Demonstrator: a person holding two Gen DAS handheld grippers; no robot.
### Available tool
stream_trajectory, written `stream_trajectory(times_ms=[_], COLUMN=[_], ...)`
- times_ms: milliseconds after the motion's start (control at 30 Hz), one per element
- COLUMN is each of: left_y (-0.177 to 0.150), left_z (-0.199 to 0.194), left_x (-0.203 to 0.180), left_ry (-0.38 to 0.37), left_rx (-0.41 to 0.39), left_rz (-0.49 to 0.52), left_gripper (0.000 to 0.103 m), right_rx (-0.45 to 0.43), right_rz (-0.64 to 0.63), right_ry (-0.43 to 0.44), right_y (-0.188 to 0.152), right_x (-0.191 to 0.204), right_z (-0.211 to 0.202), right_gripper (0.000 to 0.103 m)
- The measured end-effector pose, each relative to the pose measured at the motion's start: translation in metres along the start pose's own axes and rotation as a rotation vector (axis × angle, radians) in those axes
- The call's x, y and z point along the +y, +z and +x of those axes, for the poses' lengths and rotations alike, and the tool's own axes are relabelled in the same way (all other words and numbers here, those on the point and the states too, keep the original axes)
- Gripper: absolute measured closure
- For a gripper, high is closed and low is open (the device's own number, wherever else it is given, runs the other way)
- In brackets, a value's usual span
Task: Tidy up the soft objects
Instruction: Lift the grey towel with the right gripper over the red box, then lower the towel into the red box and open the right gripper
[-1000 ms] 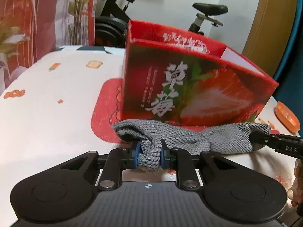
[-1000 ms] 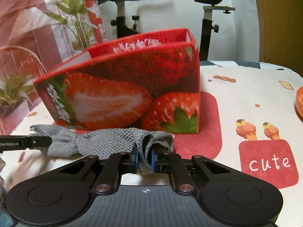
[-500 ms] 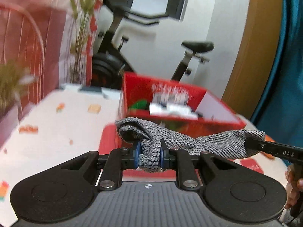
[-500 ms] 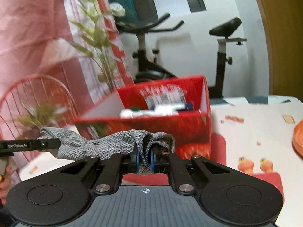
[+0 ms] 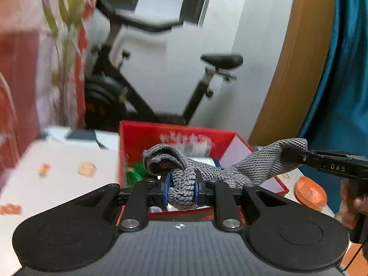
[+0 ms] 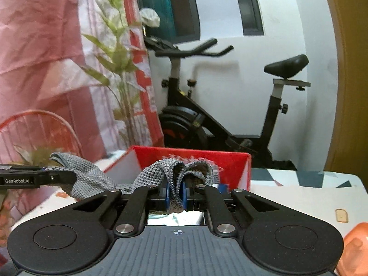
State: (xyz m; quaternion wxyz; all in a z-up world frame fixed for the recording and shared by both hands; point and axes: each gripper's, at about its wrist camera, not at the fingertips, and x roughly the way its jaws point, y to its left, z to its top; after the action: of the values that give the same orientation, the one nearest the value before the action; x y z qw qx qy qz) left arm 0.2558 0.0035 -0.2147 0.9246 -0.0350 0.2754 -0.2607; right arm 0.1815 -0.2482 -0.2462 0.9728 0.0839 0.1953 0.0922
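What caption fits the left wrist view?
Left gripper and right gripper clamp a grey knitted cloth by its ends above an open red strawberry-print box.

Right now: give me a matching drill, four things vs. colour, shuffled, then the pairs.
Things:
1. cloth
2. box
3. dish
4. bike seat

Colours:
A. orange
B. black
C. grey
D. red

Pairs: 1-C, 2-D, 3-A, 4-B
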Motion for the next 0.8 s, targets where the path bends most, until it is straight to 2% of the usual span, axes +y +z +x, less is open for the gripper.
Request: stream_trajectory(times_ms=[267,467,800], left_y=[0.005,0.006,0.003], left_z=[0.062,0.085,0.122], left_x=[0.003,0.005,0.021], left_ry=[0.001,0.005,0.013], left_rx=[0.195,0.293,0.441], left_rz=[0.081,0.137,0.097], left_gripper=[0.082,0.082,0.082], right_rx=[0.164,0.289,0.501], right_rz=[-0.004,-0.034,-0.035], right_ry=[-0.036,-0.037,-0.006], right_y=[-0.007,-0.013,-0.016], right_x=[-0.012,-0.011,-0.019], right_z=[0.049,0.086,0.139], right_gripper=[0.094,0.094,0.094])
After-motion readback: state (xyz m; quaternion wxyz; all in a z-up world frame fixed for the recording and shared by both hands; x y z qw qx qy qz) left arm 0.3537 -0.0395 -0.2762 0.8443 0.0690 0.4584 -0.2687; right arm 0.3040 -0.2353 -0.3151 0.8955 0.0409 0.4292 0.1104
